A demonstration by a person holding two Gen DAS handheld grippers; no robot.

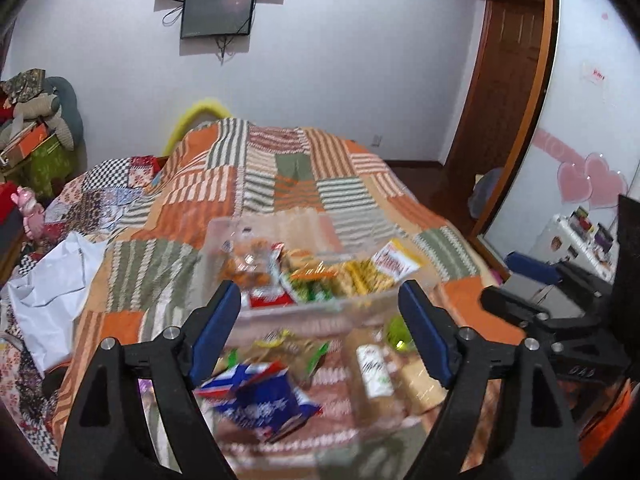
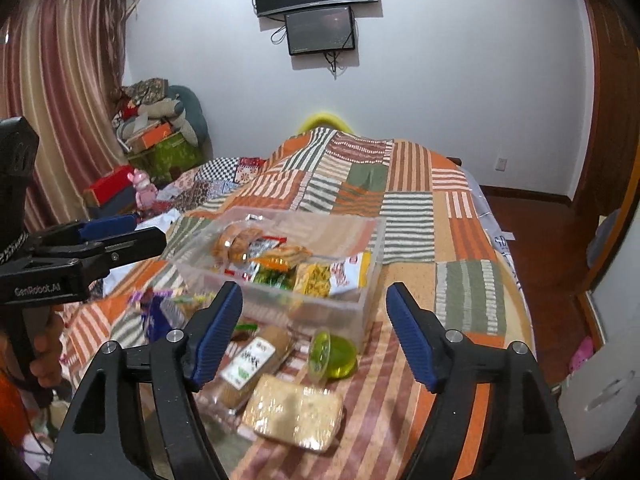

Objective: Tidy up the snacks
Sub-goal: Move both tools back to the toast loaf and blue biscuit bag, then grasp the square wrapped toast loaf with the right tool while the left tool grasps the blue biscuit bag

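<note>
Two grippers hang above a bed covered by a patchwork quilt (image 1: 296,184), and both are empty with fingers wide apart.

In the left wrist view, the left gripper (image 1: 320,312) points forward and a little down at a clear bin (image 1: 280,312) that stands on the quilt. The bin holds several snack packs already, among them a red-and-white pack (image 1: 396,262) leaning on its right side. In front of the bin, between the fingers, lie a blue bag (image 1: 260,400), a white-label pack (image 1: 374,372) and a green cup (image 1: 400,332). This part is blurred, so I cannot read any label. The right gripper (image 1: 528,280) shows from the side at the right edge.

In the right wrist view, the right gripper (image 2: 314,320) looks along the bed at the bin (image 2: 372,248). Just before the bin's near wall sit the green cup (image 2: 332,354), the white-label pack (image 2: 252,364) and a pale wrapped cake (image 2: 294,414); their print is too blurred to read. The blue bag (image 2: 154,316) lies further left. The left gripper (image 2: 132,232) comes in from the left, held by a hand (image 2: 46,356); its body reads "GenRobot.AI". To the right of the bin the quilt is bare up to the bed edge.
</note>
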